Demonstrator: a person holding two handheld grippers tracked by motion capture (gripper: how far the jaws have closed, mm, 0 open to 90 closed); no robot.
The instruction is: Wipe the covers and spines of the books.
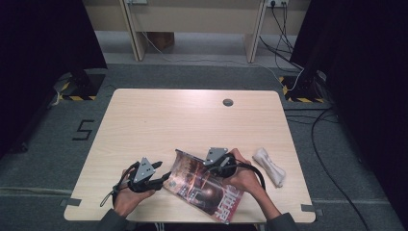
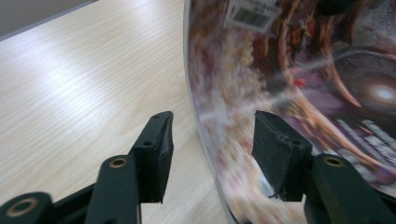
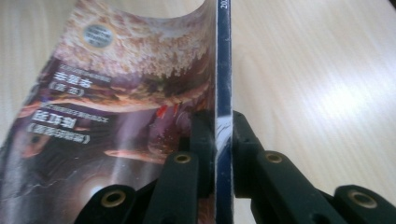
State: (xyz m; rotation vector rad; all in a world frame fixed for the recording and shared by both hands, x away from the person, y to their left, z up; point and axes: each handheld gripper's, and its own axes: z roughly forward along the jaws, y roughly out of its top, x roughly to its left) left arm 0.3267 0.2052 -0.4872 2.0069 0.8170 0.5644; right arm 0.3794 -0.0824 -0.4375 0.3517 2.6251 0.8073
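A glossy magazine [image 1: 202, 190] with a dark, reddish cover lies at the front of the wooden table [image 1: 168, 120], its far edge curled up. My right gripper [image 1: 210, 169] is shut on the magazine's blue spine [image 3: 223, 70], one pad on each side, and the cover [image 3: 130, 84] bends away to the left. My left gripper [image 1: 166, 179] is at the magazine's left edge. Its jaws [image 2: 212, 126] stand open astride the cover's curved edge [image 2: 289, 70], one pad over the table and one over the cover, neither pressing.
A rolled white cloth [image 1: 270, 166] lies on the table to the right of my right hand. A small round grommet [image 1: 228, 102] sits near the far edge. Cables run over the floor at the right.
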